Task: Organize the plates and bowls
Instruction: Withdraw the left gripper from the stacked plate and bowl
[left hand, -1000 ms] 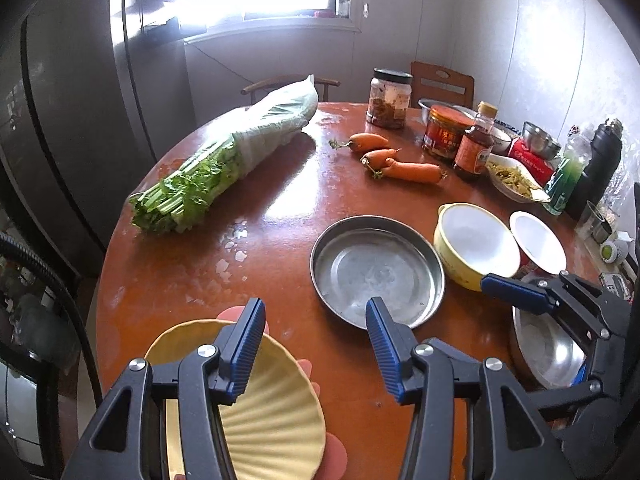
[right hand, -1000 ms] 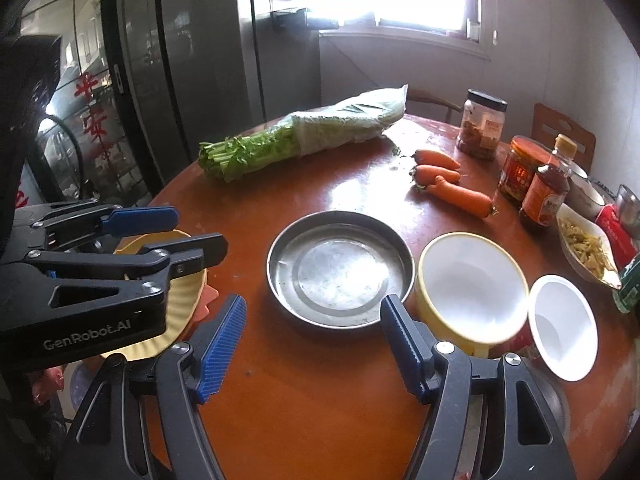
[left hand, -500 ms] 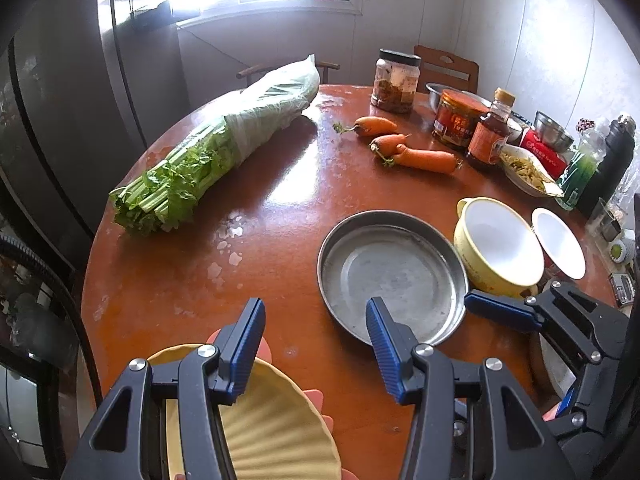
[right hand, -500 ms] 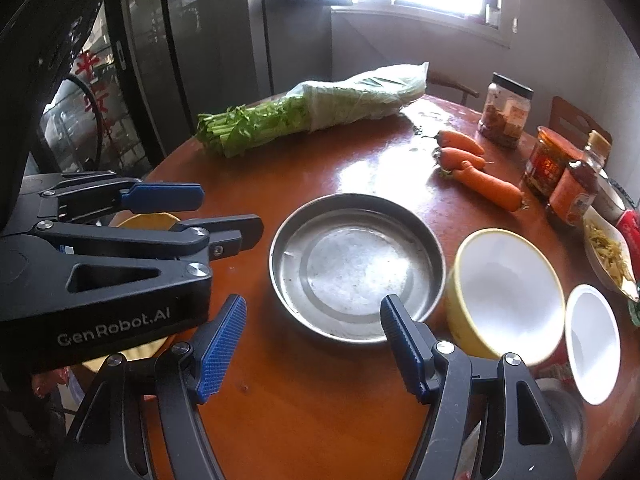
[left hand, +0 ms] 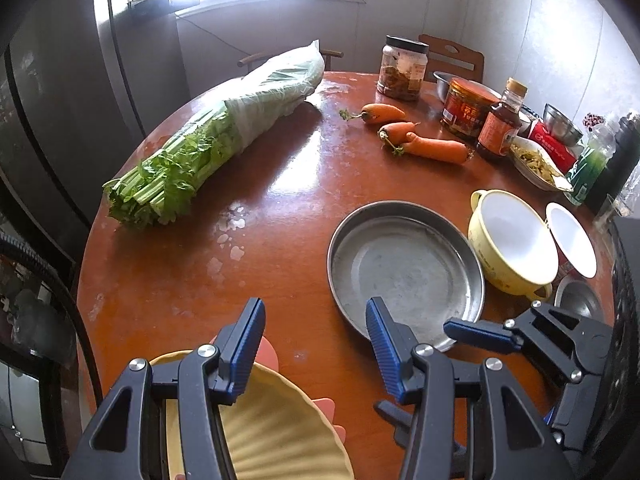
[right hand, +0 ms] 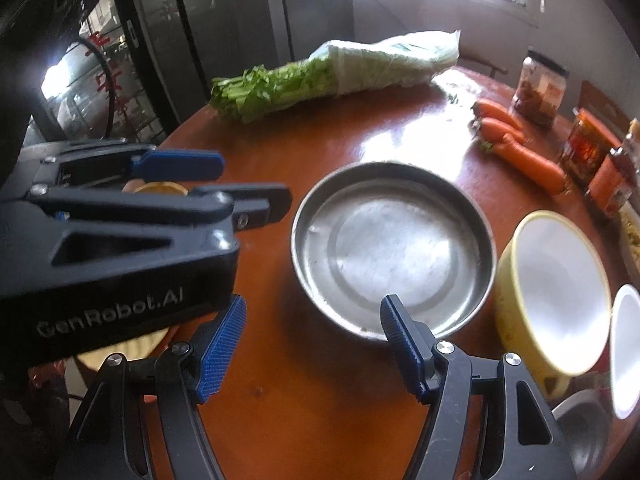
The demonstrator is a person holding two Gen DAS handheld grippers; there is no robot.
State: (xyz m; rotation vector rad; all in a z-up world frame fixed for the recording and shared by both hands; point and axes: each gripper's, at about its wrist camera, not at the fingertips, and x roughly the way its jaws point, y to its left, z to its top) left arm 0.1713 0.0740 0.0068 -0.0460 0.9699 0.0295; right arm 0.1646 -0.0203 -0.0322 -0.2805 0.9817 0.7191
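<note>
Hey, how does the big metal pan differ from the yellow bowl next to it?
The metal pan is bare grey steel, while the yellow bowl is yellow outside and white inside. The pan is wide and shallow; the bowl is narrower, deeper and has small handles. Both sit upright and empty on the table.

— How many carrots (left hand: pixel 434 148) are on the table (left hand: pixel 280 208)?
— Three, lying close together.
— And metal dishes?
— One wide steel pan (left hand: pixel 404 272), plus a small steel bowl (left hand: pixel 580 300) at the near right edge. Two more steel bowls (left hand: pixel 562 122) stand at the back, one half hidden.
— Yellow things?
— Two: one yellow bowl with handles (left hand: pixel 514 240) and one ribbed yellow plate (left hand: pixel 276 436) at the near edge.
— White ones?
— One small white bowl (left hand: pixel 572 240), and one white dish of food (left hand: pixel 536 160).
— Jars and bottles?
— One clear jar (left hand: pixel 402 68), one red-labelled jar (left hand: pixel 466 108), one brown sauce bottle (left hand: pixel 502 124). Further right, one green bottle (left hand: pixel 592 160) and one black flask (left hand: pixel 620 156).
— Greens?
— One bagged bunch of celery (left hand: pixel 224 136).
— Grippers?
— Two.
</note>
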